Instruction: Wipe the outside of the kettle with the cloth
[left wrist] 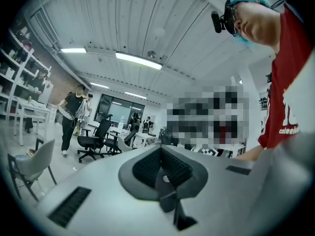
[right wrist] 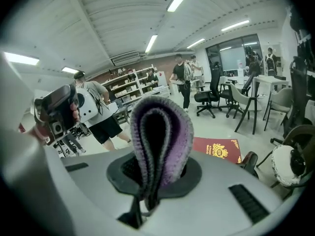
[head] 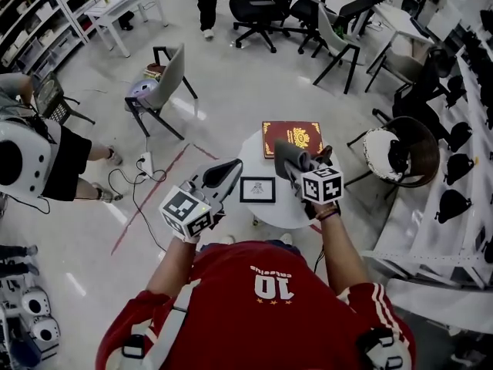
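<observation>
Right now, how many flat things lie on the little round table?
2. A red book lies at the far edge of the table; a black-framed picture near its middle. The left hand-held gripper and right hand-held gripper cover parts, so more may hide.

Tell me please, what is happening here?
A person in a red shirt stands over a small round white table with a gripper in each hand. The right gripper is shut on a folded purple-and-grey cloth. The left gripper is shut and holds nothing. On the table lie a red book and a small framed picture. No kettle shows in any view, so no wiping is under way.
</observation>
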{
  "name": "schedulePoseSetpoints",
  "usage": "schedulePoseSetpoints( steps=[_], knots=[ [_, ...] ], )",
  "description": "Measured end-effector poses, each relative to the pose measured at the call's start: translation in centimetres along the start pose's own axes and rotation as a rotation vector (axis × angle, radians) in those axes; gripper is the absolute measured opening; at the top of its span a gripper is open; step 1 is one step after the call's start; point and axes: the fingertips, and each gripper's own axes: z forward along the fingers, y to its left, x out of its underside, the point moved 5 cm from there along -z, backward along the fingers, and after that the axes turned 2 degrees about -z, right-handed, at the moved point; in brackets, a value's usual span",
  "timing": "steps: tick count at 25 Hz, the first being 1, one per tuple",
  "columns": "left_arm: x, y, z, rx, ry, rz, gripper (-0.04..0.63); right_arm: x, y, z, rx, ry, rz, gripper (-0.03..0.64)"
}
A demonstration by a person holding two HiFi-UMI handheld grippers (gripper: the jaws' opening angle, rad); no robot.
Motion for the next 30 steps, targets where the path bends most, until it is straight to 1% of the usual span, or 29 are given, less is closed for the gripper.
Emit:
schedulePoseSetpoints(
  steps=[4,9,16,23,30],
  knots=[
    [0.1,-0.2,0.4,0.029,0.006,-0.004,0.006,-0.5,0.0,-1.8,0.032,-0.054,0.007,0.046],
    [0.7,-0.9,2.5,0.081,0.023,-0.005,0.006,-0.6,-1.5,-5.1,0.095,-0.123,0.029,0.046],
    [1.7,-3.6,6.7,0.182,0.048,-0.019,0.006,0.2,-4.5,-11.2,0.204,-0.2,0.073,0.046],
    [2.7,-5.6,10.9,0.241,0.065,-0.02,0.006,2.4,-8.4,-15.7,0.298,-0.222,0.117,0.046],
    [3.0,-7.3,14.9,0.263,0.076,0.0,0.006,4.2,-12.1,-17.5,0.328,-0.208,0.131,0.046]
  ],
)
